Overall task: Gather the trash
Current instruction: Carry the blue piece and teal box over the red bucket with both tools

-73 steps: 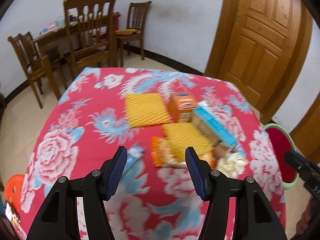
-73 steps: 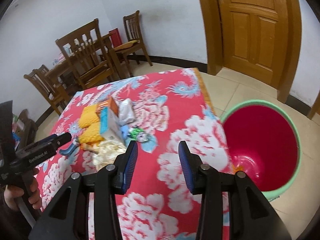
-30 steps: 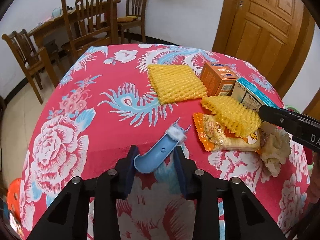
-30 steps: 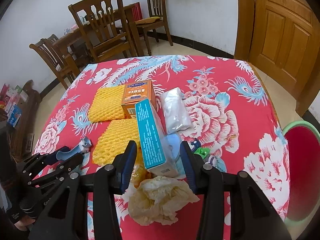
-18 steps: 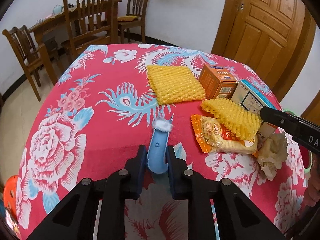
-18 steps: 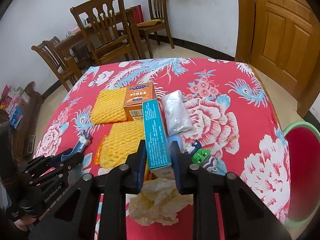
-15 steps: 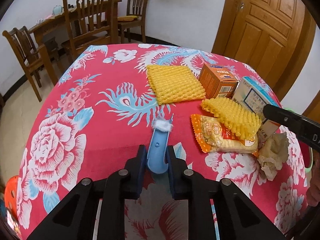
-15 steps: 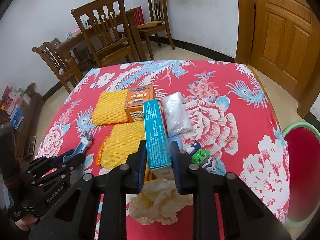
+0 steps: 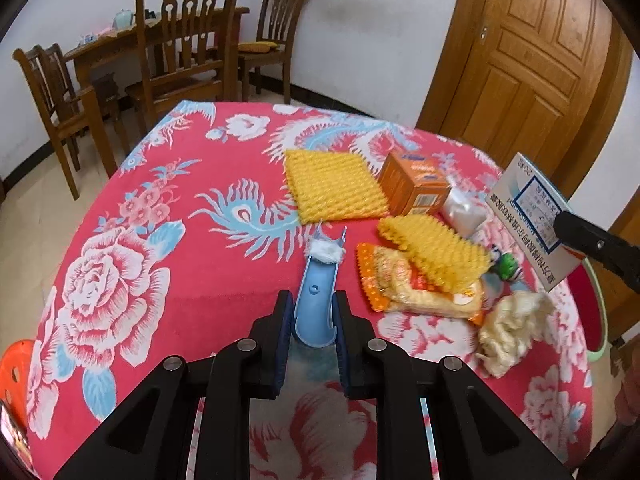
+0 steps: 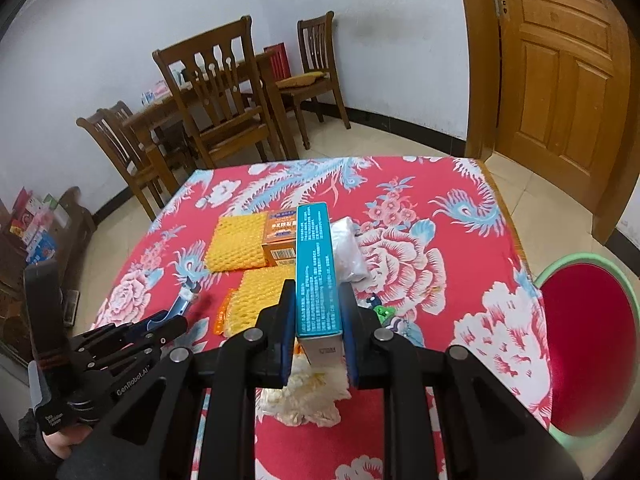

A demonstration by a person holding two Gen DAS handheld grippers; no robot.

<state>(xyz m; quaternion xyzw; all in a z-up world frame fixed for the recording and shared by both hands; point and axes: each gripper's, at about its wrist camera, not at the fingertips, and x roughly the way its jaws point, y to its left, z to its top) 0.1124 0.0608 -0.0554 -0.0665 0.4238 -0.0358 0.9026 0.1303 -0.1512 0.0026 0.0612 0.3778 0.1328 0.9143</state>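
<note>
A curved blue plastic piece [image 9: 318,276] with white fluff at its far tip lies along my left gripper [image 9: 312,308], whose pads press on both its sides just above the red floral tablecloth [image 9: 160,200]. My right gripper [image 10: 317,300] has its jaws closing, pads tight on the near end of a long teal and white box [image 10: 314,248], which hangs tilted above the table. That box [image 9: 528,216] also shows at the right of the left wrist view. A red bin with a green rim [image 10: 560,264] stands on the floor to the right of the table.
On the cloth lie two yellow foam nets [image 9: 332,184] [image 9: 436,248], an orange box [image 9: 414,182], an orange snack wrapper [image 9: 408,288], a clear bag [image 9: 464,210] and crumpled tissue [image 9: 512,324]. Wooden chairs [image 9: 188,40] stand behind the table, with a door [image 10: 560,60] at the right.
Both grippers came in and shut: the left on the blue piece, which swung in line with the fingers, the right on the teal box, which has since risen off the table.
</note>
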